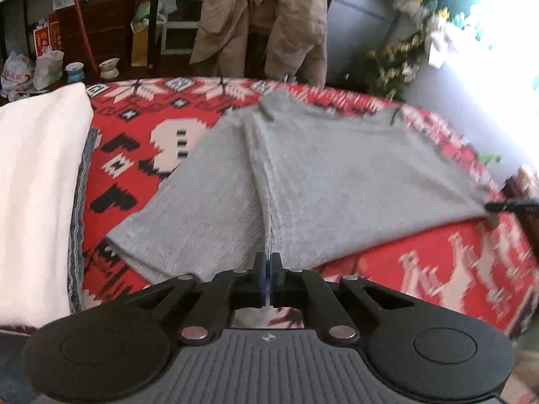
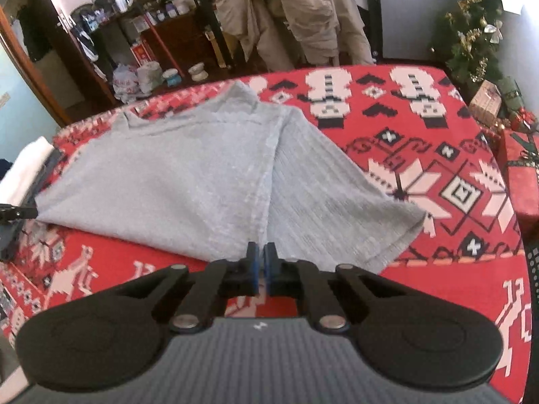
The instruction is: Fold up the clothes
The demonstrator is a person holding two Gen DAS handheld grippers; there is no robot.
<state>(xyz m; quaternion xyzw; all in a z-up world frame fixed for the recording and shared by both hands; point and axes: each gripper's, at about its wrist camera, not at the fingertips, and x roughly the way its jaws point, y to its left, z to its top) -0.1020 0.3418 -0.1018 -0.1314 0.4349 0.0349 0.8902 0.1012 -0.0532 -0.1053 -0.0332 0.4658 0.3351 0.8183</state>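
Note:
A grey ribbed T-shirt lies spread on a red patterned blanket, its neck at the far side. My left gripper is shut on the shirt's near hem, where a fold line runs down to the pads. In the right wrist view the same shirt reaches my right gripper, which is shut on the near hem at a similar fold line. Each view catches the other gripper's dark tip at the shirt's far corner: the right gripper and the left gripper.
A folded white stack sits at the blanket's left edge. A beige jacket hangs on a chair beyond the far edge. A decorated tree and wrapped gift boxes stand to the right.

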